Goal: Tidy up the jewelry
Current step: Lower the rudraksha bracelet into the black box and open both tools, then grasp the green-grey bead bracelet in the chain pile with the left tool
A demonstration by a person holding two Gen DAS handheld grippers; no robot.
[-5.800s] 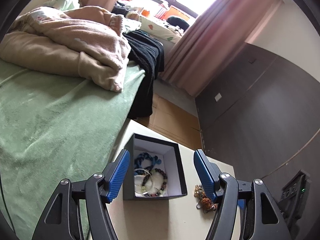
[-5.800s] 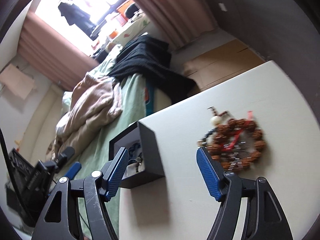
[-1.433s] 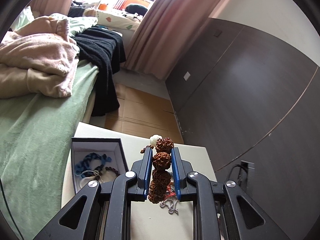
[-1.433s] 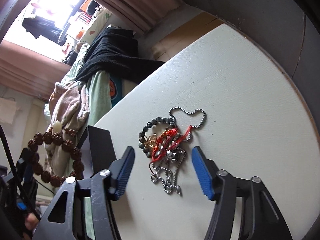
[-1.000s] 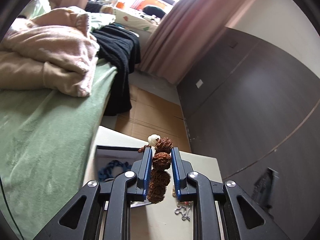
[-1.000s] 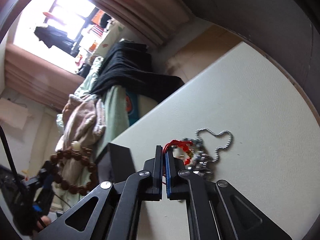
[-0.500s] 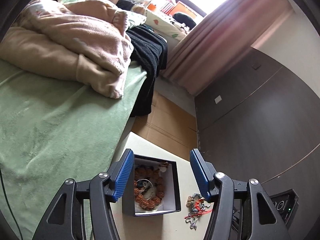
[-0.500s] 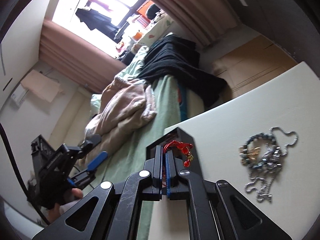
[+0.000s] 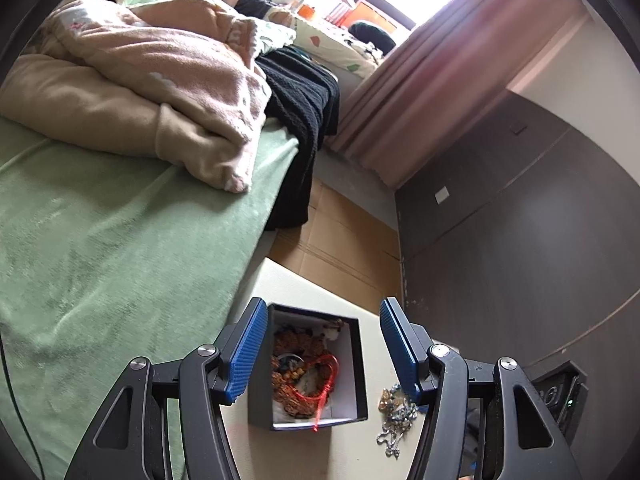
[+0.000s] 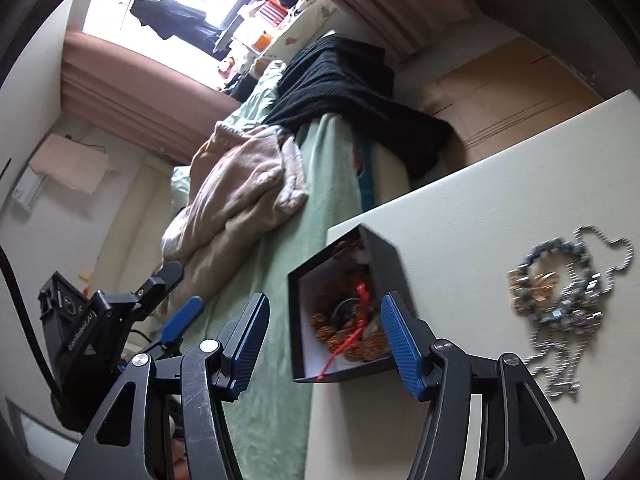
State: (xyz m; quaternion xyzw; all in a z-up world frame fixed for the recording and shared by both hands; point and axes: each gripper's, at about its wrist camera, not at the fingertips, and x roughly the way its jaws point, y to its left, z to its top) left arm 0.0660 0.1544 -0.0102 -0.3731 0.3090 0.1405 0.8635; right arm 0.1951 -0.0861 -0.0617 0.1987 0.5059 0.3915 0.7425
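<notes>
Left gripper [image 9: 322, 348]: spread wide and empty; we hold it above the box, whereas 1.4 s ago it pinched the brown beads.
Right gripper [image 10: 322, 340]: also spread and empty; half a second ago it was pressed together on the red cord.
Box [image 9: 362, 368]: black outside, white inside, open on top; it stands on the table [image 9: 280, 452] at the edge nearest the bed.
Brown beads [image 9: 290, 344]: now lying in a ring inside the box.
Red cord [image 9: 326, 376]: now inside the box on top of the beads, with one end trailing over the near wall.
Loose pile [image 9: 396, 412]: chains and a dark bead bracelet, on the table just beside the box and apart from it; in the right view [image 10: 560, 300] it lies to the right of the box.
Bed [image 9: 100, 240]: green cover, beyond the table edge.
Reading: we judge two pieces newly stored and both grippers free; the pile is what remains to be moved.
Caution: we expect the tangled chains may lift together, and the trailing cord end may snag.
</notes>
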